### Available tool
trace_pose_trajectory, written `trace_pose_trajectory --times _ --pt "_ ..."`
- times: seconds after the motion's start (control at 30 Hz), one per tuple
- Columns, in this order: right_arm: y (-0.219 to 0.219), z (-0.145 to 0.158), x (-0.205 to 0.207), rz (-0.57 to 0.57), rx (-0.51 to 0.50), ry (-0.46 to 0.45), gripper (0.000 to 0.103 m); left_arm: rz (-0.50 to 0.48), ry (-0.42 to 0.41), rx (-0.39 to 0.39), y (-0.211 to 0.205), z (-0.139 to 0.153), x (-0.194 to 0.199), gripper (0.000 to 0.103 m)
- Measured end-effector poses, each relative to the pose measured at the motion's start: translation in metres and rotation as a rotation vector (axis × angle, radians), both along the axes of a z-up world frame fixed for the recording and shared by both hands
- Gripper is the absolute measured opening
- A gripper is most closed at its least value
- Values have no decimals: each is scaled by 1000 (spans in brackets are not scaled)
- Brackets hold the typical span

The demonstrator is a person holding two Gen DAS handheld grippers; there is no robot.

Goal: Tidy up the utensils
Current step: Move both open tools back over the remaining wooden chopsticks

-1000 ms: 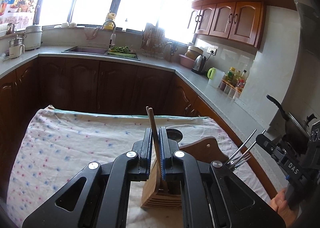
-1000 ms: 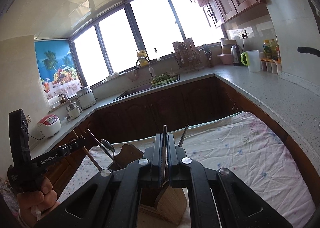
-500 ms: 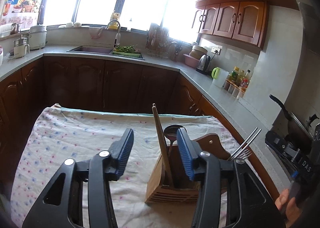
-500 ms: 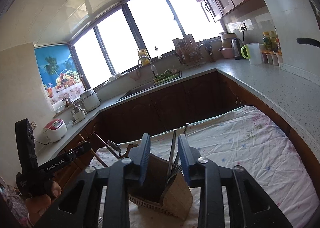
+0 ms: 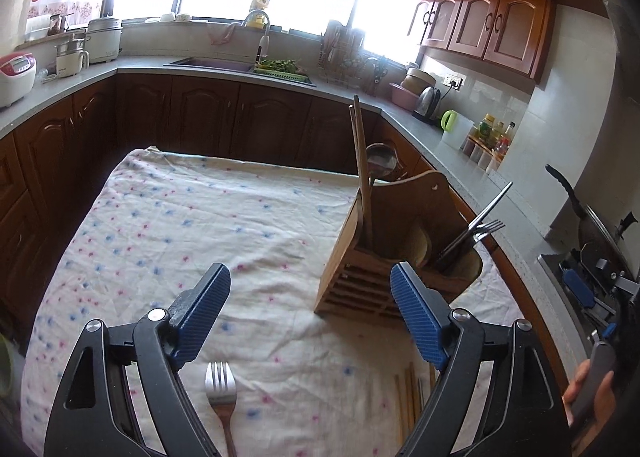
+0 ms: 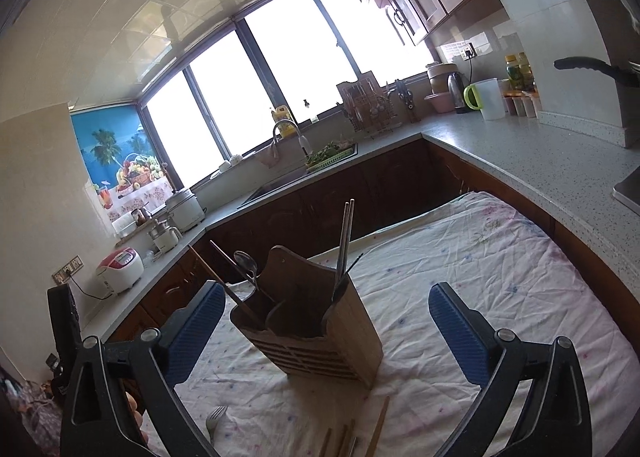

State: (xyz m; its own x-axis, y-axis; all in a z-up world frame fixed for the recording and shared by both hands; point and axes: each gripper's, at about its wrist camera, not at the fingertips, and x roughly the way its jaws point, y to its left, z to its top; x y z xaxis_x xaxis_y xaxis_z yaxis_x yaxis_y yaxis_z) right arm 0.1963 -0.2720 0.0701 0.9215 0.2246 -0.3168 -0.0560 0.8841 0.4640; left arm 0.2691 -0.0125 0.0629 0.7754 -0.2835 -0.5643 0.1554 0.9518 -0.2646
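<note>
A wooden utensil holder (image 5: 384,257) (image 6: 320,337) stands on the floral cloth. It holds wooden chopsticks (image 5: 360,161), a metal spoon (image 5: 380,159), metal chopsticks (image 6: 345,233) and a fork (image 5: 478,231). My left gripper (image 5: 310,311) is open and empty, above the cloth, near side of the holder. My right gripper (image 6: 326,331) is open and empty, the holder between its fingers in view but farther away. A loose fork (image 5: 220,389) (image 6: 214,419) and several loose wooden chopsticks (image 5: 408,405) (image 6: 360,435) lie on the cloth close to me.
The cloth-covered table (image 5: 180,225) is ringed by dark wood cabinets and a grey counter (image 6: 540,153). On the counter stand a rice cooker (image 6: 120,269), kettle (image 5: 428,99), jug (image 6: 490,99) and bottles. A pan handle (image 5: 564,185) juts out at the right.
Both grippers opened, letting go of the chopsticks they held in the holder, and pulled back and up. The loose fork and chopsticks on the cloth came into view.
</note>
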Motion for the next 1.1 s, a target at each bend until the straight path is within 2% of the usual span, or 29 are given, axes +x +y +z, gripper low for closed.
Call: trace_pose_trajectory --times 0.17,0.33,0.6,0.97,1.1 --pt "-2 -22 -25 -10 15 63 103 -9 47 36 -3 -19 -30 84" --pt "-2 -46 -48 -23 -14 134 103 -39 110 38 -4 -42 -54 84" --pt "-7 -80 -74 -37 9 224 103 -75 170 48 -17 -67 -79 84" --pt "-14 -86 -84 -53 24 239 103 -155 212 100 -50 -81 -82 84" --pt "-17 -87 -83 -59 28 237 103 -202 227 143 -70 -89 -78 84"
